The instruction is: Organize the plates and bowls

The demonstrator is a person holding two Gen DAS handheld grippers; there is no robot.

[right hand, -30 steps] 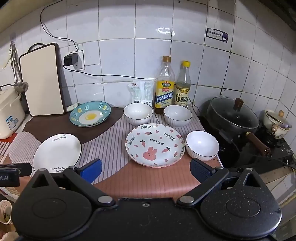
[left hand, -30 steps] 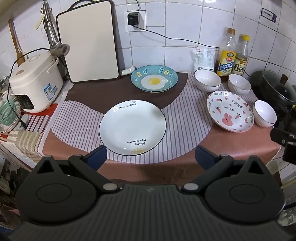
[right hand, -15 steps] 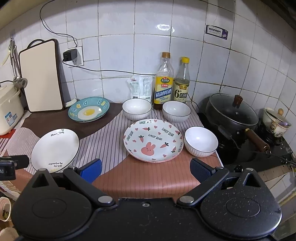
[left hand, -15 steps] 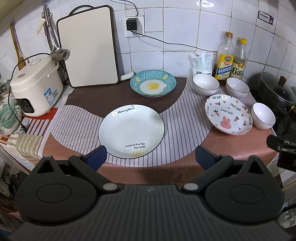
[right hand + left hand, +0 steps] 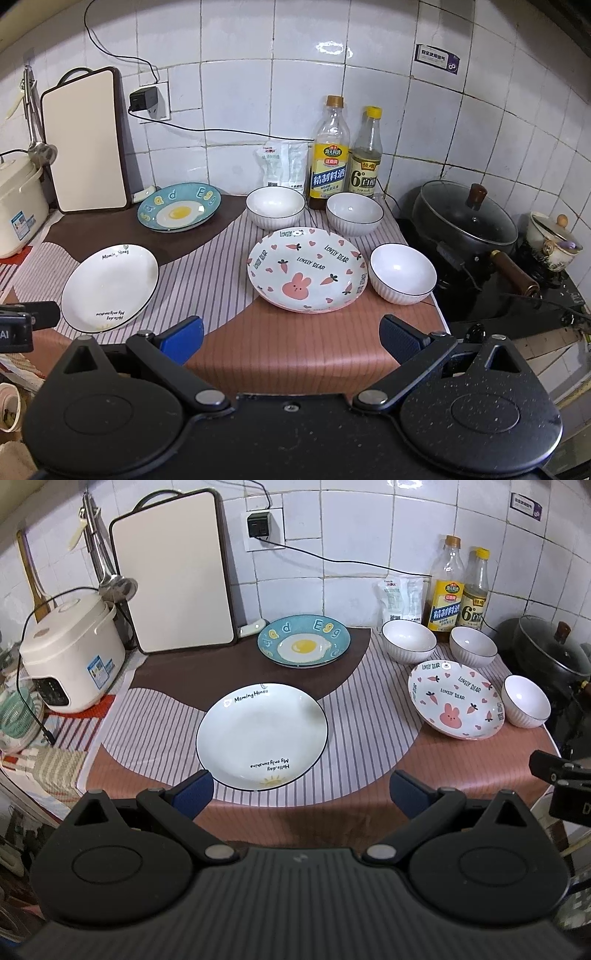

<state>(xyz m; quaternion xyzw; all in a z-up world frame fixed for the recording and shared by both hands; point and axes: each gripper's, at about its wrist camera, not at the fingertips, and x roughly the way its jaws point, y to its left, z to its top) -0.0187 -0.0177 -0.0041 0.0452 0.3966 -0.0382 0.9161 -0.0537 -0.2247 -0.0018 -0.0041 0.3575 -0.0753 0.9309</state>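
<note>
Three plates lie apart on the striped mat: a white plate [image 5: 261, 735] [image 5: 109, 286], a blue egg plate [image 5: 303, 645] [image 5: 179, 211] by the wall, and a pink rabbit plate [image 5: 456, 703] [image 5: 307, 268]. Three white bowls stand around the rabbit plate: two behind it [image 5: 275, 206] [image 5: 354, 213] and one to its right [image 5: 402, 273] [image 5: 526, 706]. My left gripper [image 5: 301, 794] hovers open and empty at the counter's front edge, just short of the white plate. My right gripper [image 5: 291, 334] is open and empty, held in front of the rabbit plate.
A rice cooker [image 5: 70, 651] and a cutting board [image 5: 173, 574] stand at the left; two bottles [image 5: 330, 151] and a bag [image 5: 281, 162] line the wall. A lidded black pot [image 5: 463, 218] sits on the stove to the right. The counter drops off in front.
Both grippers have drawn back and risen slightly, so the dishes look a little farther off. Both stay open; no dish has moved.
</note>
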